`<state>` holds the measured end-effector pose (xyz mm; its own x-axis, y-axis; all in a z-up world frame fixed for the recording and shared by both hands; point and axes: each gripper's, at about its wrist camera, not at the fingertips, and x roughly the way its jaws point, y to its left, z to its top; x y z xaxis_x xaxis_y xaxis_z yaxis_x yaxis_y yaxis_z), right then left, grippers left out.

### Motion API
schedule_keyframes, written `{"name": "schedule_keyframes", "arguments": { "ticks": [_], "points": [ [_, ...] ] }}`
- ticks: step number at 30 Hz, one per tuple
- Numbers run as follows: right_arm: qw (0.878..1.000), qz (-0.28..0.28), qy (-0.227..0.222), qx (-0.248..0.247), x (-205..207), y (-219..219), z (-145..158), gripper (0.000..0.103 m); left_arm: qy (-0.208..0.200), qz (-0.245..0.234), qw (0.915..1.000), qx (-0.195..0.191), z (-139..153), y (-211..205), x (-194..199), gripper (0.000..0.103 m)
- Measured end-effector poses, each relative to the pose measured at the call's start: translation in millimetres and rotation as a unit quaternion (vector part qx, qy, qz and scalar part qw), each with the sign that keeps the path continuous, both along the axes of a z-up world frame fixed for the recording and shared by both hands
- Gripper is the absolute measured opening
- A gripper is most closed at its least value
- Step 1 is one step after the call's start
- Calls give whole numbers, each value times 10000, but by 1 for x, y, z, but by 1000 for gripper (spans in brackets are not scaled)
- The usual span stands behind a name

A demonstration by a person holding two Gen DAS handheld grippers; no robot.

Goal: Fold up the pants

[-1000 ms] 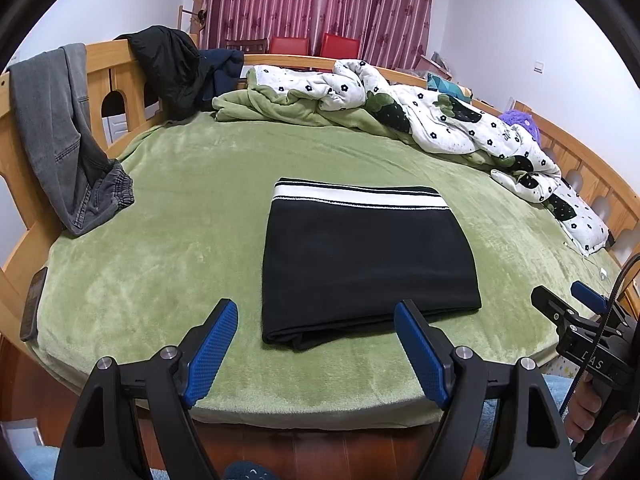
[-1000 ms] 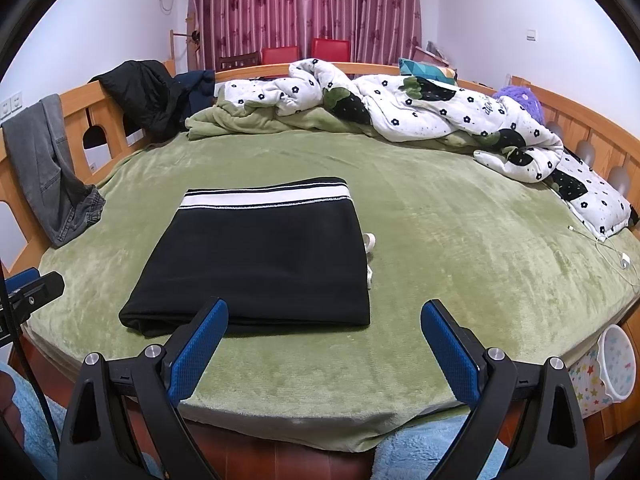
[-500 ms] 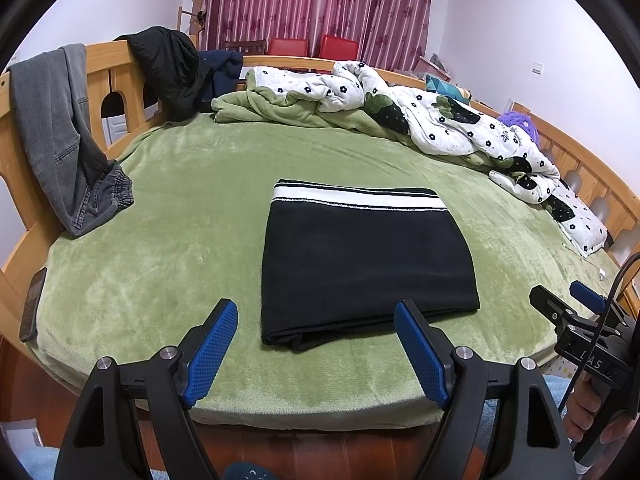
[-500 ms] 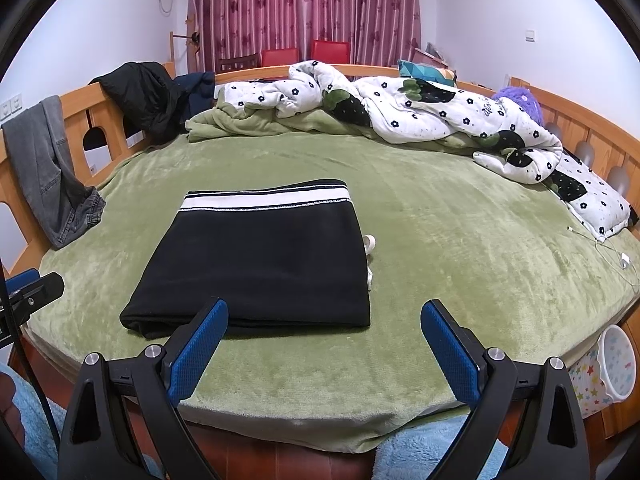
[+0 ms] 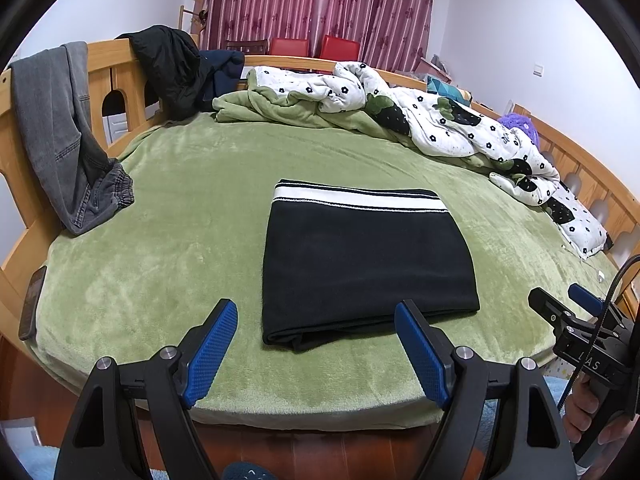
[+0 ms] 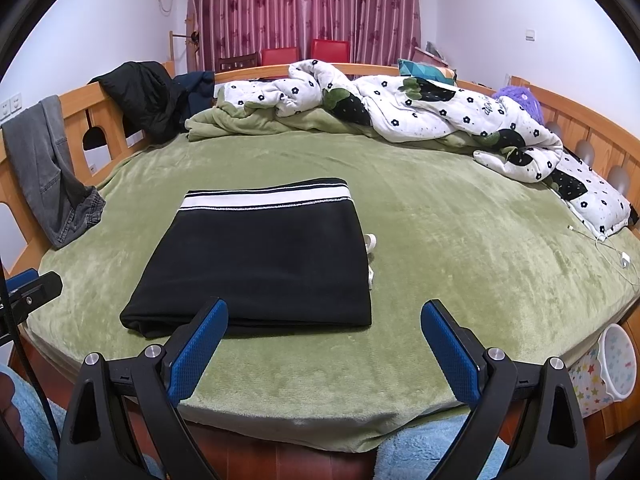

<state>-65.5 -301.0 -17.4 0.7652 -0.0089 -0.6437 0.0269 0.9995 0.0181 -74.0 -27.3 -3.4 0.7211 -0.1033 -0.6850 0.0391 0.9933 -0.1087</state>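
Black pants point(image 5: 366, 268) point(image 6: 260, 264) with a white-striped waistband lie folded into a flat rectangle on the green blanket, waistband toward the far side. My left gripper point(image 5: 316, 346) hovers open just short of the fold's near edge, nothing between its blue pads. My right gripper point(image 6: 324, 346) is open too, near the bed's front edge, by the fold's near right corner. The right gripper point(image 5: 576, 312) also shows at the right edge of the left wrist view, held by a hand point(image 5: 580, 420). A white drawstring end point(image 6: 370, 242) pokes out at the fold's right side.
A flowered quilt point(image 5: 420, 120) and a green blanket are bunched at the far side. Grey jeans point(image 5: 64, 136) and a black jacket point(image 5: 168, 68) hang over the wooden rail. A phone point(image 5: 32, 304) lies at the left edge, a charger cable point(image 6: 612, 252) at the right, a bin point(image 6: 618, 364) beside the bed.
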Motion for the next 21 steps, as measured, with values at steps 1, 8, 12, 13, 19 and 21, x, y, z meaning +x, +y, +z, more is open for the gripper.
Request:
{"name": "schedule_keyframes", "arguments": {
  "ticks": [1, 8, 12, 13, 19, 21],
  "points": [
    [10000, 1, 1, -4, 0, 0, 0, 96, 0, -1, 10000, 1, 0, 0, 0, 80],
    [10000, -17, 9, 5, 1, 0, 0, 96, -5, 22, 10000, -2, -1, -2, -2, 80],
    [10000, -48, 17, 32, -1, 3, -1, 96, -10, 23, 10000, -7, 0, -2, -2, 80],
    [10000, -44, 16, 31, -1, 3, -1, 96, -15, 32, 10000, -2, 0, -2, -2, 80],
    [10000, -72, 25, 6, -2, 7, -2, 96, -26, 30, 10000, -26, 1, -1, -1, 80],
    [10000, -70, 28, -7, -3, 8, -3, 96, -46, -25, 10000, 5, 2, -1, -1, 80]
  ]
}}
